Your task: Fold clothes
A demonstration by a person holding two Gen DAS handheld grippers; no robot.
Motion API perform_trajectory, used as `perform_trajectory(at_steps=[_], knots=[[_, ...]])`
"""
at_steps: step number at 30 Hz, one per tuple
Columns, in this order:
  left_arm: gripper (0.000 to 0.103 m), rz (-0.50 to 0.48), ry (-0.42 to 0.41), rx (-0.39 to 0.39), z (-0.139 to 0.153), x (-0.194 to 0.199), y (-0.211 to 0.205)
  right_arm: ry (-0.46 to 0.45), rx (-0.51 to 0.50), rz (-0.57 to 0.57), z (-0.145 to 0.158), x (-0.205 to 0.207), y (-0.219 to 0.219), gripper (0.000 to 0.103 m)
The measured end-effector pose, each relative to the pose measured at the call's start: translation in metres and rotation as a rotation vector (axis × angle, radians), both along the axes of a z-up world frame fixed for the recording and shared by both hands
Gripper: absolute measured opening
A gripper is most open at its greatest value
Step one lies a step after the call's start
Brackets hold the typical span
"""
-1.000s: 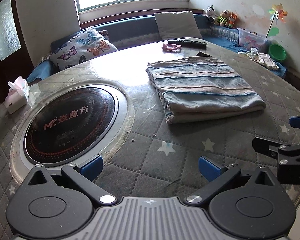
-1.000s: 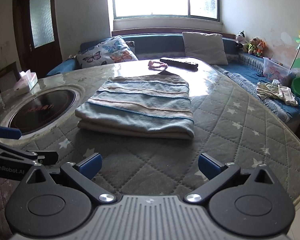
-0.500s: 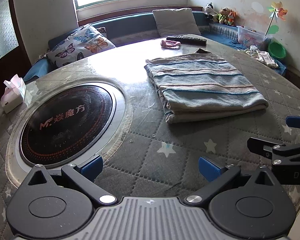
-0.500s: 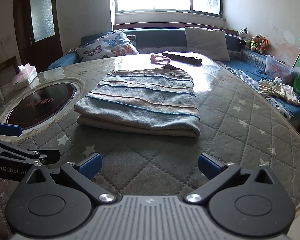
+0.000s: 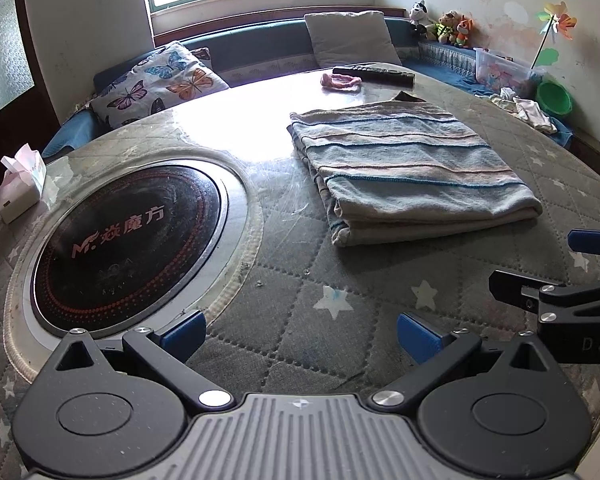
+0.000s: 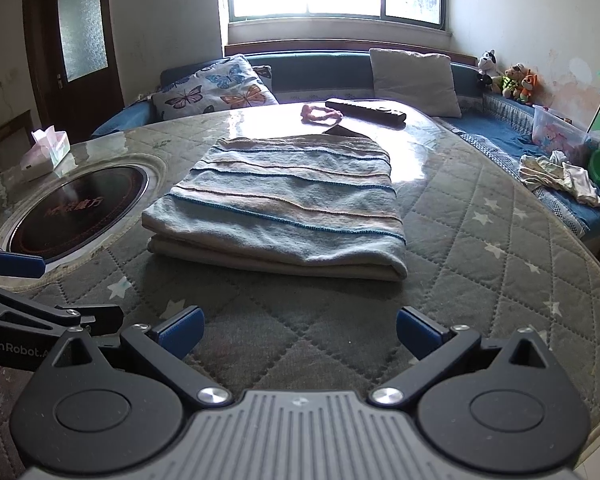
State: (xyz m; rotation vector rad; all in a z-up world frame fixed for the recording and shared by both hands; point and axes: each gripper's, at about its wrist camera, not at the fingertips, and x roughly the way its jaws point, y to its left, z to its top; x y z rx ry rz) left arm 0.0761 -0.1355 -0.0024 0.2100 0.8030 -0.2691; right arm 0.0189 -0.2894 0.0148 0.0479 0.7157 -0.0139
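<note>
The striped cloth [image 6: 276, 208] lies folded flat on the surface [image 6: 480, 248], right of the round cooktop [image 5: 128, 236]. Both hand-held grippers [image 5: 300, 330] [image 6: 298, 326] hover near it, spread and empty. Any more folding needs matched edges.

Striped garment [image 6: 284, 208] lies folded flat on table [image 6: 480, 264].

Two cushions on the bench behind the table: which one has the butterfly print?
The left cushion, by the door side, carries coloured butterflies; the cushion under the window's right half is plain grey.
</note>
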Motion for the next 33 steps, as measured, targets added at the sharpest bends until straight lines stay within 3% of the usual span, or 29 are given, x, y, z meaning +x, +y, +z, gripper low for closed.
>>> perform_trajectory(at_steps=[33], knots=[[0.103, 0.001, 0.023, 0.021, -0.0038, 0.0036, -0.0051, 0.026, 0.008, -0.005, -0.0013, 0.005, -0.0033, 0.103]])
